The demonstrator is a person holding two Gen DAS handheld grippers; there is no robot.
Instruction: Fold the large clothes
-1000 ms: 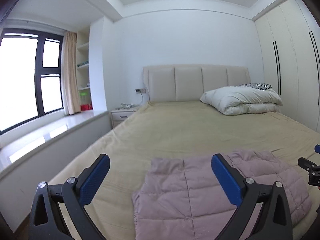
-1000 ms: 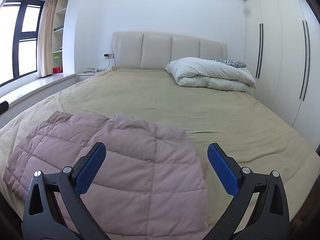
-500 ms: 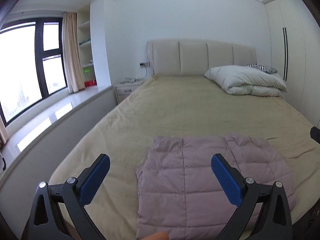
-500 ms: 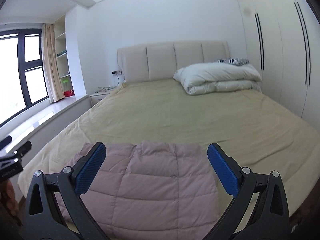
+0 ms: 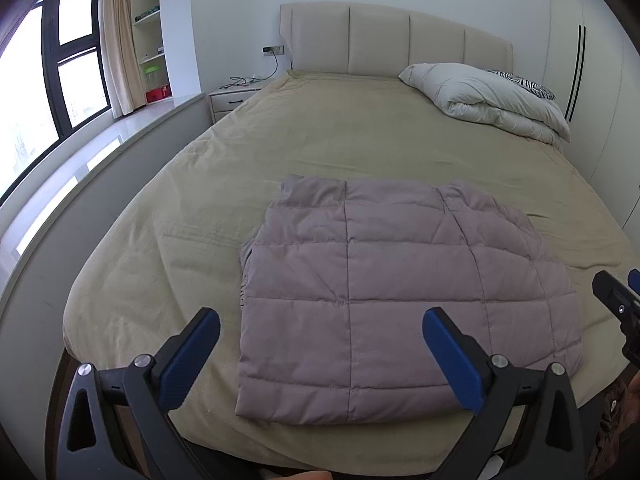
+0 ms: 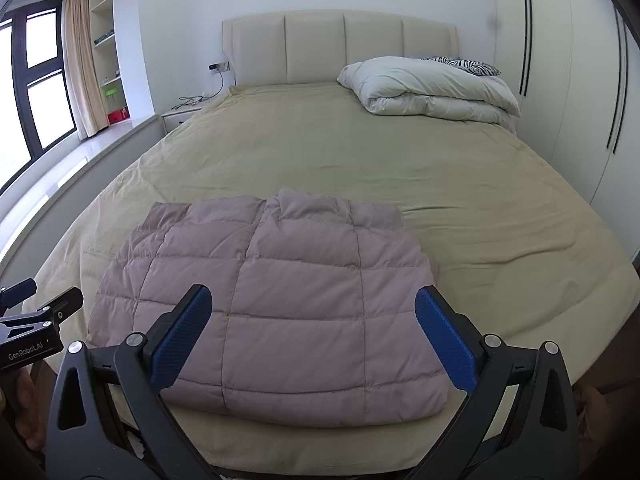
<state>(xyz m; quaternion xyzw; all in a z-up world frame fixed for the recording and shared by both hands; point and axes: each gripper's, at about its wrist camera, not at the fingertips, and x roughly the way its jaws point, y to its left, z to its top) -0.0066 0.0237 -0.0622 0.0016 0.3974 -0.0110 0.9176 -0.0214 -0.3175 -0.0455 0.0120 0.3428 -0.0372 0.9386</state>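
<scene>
Jacket [image 5: 404,292]: pale mauve quilted puffer, folded to a rough rectangle, lying flat on the bed [image 5: 360,140] near its foot edge, approx. centred across the width. Stitch lines divide the top face into square panels. A vertical seam runs down the middle. Far edge is uneven, w/ two rounded humps either side of a notch in the right wrist view [image 6: 272,296]. Near edge is straight and thick; layers stacked. Left side edge shows a slightly gathered fold line. Surface puffy, minor creases only.

Bed cover: tan, lightly wrinkled, bare apart from the jacket and a folded white duvet [image 5: 492,100] at the head end, right side, well apart from the jacket. A zebra-print pillow [image 6: 464,65] sits behind the duvet.

Left gripper [image 5: 322,340]: jaws spread wide, blue pads facing each other, nothing between them; held above the near edge of the jacket, no contact.

Right gripper [image 6: 312,320]: same condition, jaws wide apart, empty, above the jacket's near half, no contact. Each gripper shows at the edge of the other's view.
</scene>
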